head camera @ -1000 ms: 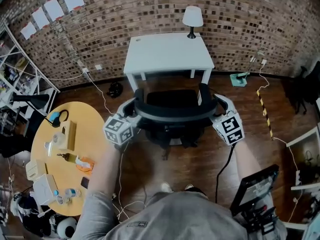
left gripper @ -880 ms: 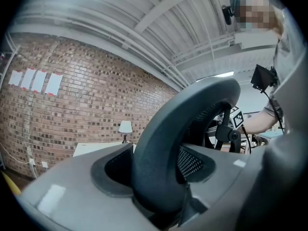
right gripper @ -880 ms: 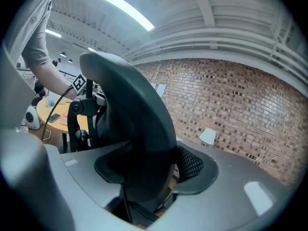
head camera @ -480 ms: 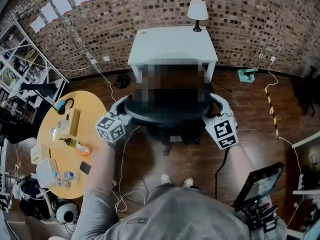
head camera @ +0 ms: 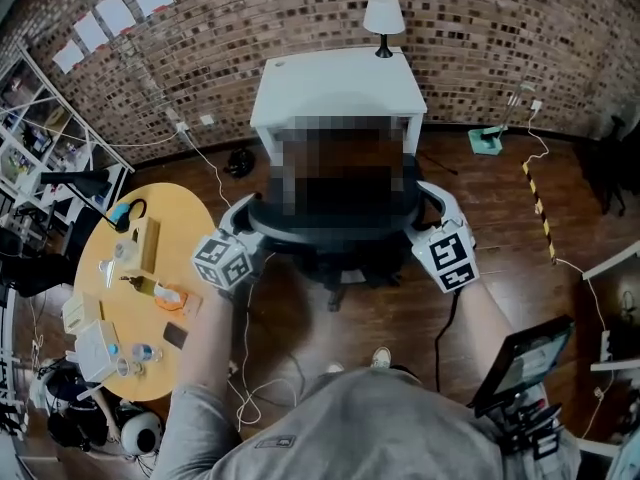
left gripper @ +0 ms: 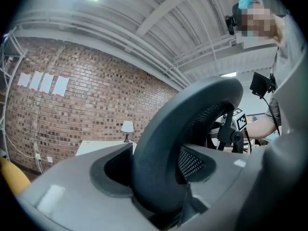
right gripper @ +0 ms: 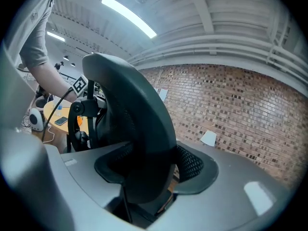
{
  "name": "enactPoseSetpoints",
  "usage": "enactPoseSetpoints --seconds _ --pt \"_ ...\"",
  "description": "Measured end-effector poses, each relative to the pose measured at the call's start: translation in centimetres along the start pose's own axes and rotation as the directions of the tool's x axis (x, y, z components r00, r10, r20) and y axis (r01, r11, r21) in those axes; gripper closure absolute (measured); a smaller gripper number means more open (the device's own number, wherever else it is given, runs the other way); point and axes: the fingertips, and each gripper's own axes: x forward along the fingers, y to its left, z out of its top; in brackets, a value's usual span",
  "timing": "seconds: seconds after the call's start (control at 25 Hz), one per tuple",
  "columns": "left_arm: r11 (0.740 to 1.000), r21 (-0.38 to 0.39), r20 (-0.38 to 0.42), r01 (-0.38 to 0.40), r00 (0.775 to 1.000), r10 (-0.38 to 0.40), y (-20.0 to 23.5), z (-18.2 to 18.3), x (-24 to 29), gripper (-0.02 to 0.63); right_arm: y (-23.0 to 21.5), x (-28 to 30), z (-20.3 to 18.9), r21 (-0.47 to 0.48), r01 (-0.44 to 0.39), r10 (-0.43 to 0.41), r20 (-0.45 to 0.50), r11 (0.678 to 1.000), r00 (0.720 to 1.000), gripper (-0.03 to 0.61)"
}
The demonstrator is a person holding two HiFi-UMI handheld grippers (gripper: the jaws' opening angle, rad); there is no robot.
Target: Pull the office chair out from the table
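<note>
While left gripper (head camera: pixel 248 226) and right gripper (head camera: pixel 425 208) clamp the office chair (head camera: pixel 340 236), cables (head camera: pixel 243 363) apparently cross the floor (head camera: pixel 400 308) behind.

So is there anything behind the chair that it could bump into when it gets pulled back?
Nothing stands on the wood floor right behind the office chair, only the person's shoe farther back. A thin white cable trails at the left, and the round yellow table sits off to the left, probably clear.

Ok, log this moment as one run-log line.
left gripper: shut on backrest | right gripper: shut on backrest | office chair: close to table
</note>
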Motion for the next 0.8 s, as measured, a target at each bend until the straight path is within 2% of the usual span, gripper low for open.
enactPoseSetpoints --seconds 0.36,0.8 --pt "1.0 -0.004 0.016 0.031 0.999 -0.031 -0.4 0.2 -2.3 0.333 2.1 -1.5 0.7 0.019 0.072 -0.071 -0.027 0.997 0.997 0.302" --pt "0.999 -0.01 0.022 0.037 0.999 -0.036 -2.8 -0.1 -4.6 0.333 4.1 -4.9 0.8 0.019 0.069 -0.068 -0.028 0.997 0.997 0.304"
